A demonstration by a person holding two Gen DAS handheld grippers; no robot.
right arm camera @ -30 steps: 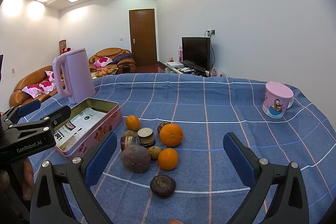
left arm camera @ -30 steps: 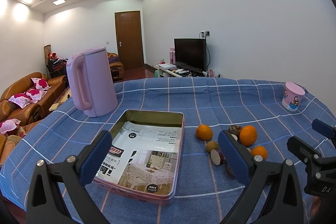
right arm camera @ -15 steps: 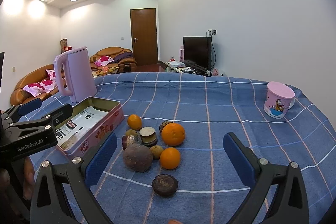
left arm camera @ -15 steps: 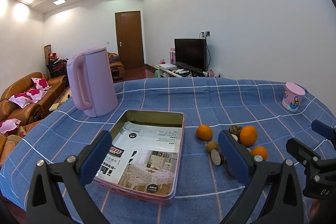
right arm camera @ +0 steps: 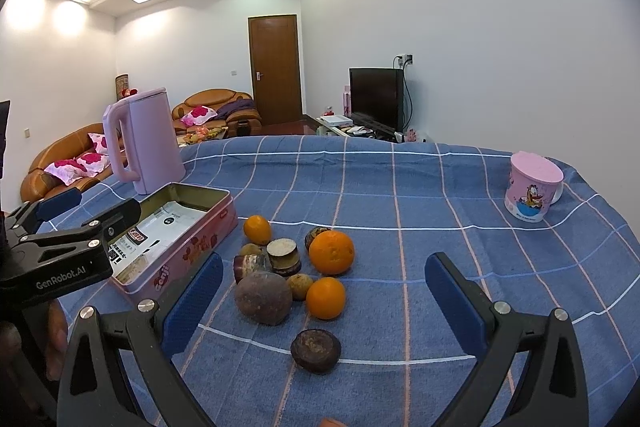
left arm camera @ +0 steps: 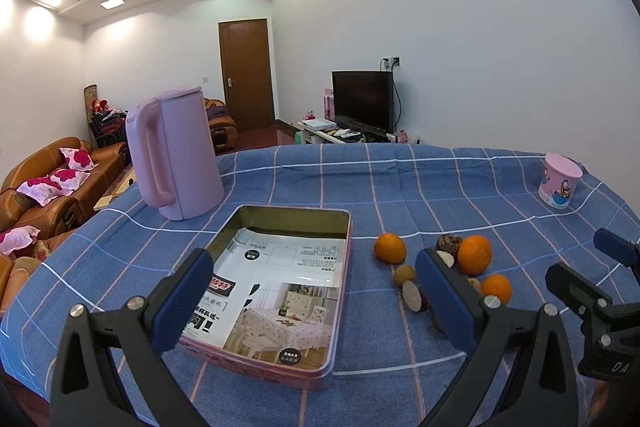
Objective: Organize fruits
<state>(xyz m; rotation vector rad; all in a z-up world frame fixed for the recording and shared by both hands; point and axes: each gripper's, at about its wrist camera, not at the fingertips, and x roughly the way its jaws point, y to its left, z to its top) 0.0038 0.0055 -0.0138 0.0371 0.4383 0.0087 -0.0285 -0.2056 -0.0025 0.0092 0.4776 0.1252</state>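
A loose cluster of oranges and brown fruits [right arm camera: 294, 273] lies on the blue checked counter [right arm camera: 420, 187], at twelve o'clock from the right gripper [right arm camera: 322, 301], its jaws wide apart and empty. The open pink rectangular tin [left arm camera: 280, 283], at ten o'clock from the fruit, sits under the left gripper [left arm camera: 314, 301], jaws likewise apart. That tool reads "GenRobot.AI"; the tin's side lettering is unclear.

Oranges [right arm camera: 331, 252] and brown fruits [right arm camera: 263, 298] clustered just beside the open pink tin [right arm camera: 188, 243]
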